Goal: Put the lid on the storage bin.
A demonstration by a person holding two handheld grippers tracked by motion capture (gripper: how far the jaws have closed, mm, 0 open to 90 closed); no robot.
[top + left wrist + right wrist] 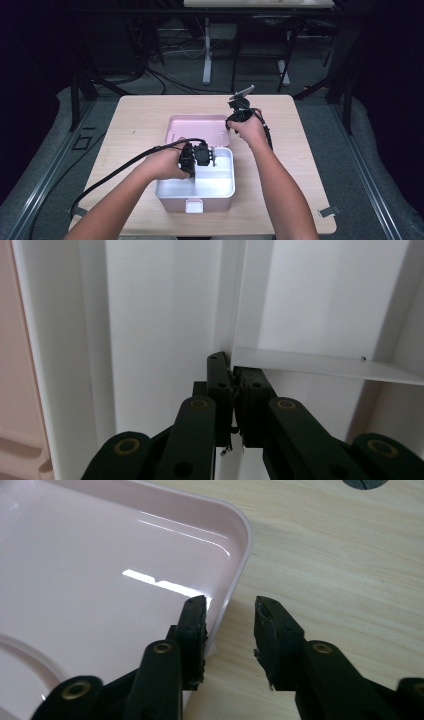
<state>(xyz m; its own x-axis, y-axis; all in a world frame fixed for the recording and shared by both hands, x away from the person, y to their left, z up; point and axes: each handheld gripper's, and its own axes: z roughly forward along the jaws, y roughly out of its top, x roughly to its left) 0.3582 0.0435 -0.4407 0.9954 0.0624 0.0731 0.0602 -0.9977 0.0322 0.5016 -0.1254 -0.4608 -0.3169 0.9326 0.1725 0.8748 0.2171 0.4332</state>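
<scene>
A pink box (170, 202) stands open on the wooden table, holding a white compartment tray (215, 182). Its pink lid (200, 127) lies flat behind it. My left gripper (197, 155) reaches down into the tray's back part. In the left gripper view its jaws (233, 370) are pressed together on the thin upright divider (227, 300), where a cross wall (320, 365) meets it. My right gripper (231, 122) is at the lid's right rim. In the right gripper view it (230, 605) stands open astride that rim, one jaw over the lid (100, 570) and the other over the table (340, 555).
A white latch (194, 205) sits on the box's front wall. Bare tabletop (135, 120) surrounds the box on all sides. Cables trail off the left side of the table. Desk legs and stands fill the dark floor beyond the far edge.
</scene>
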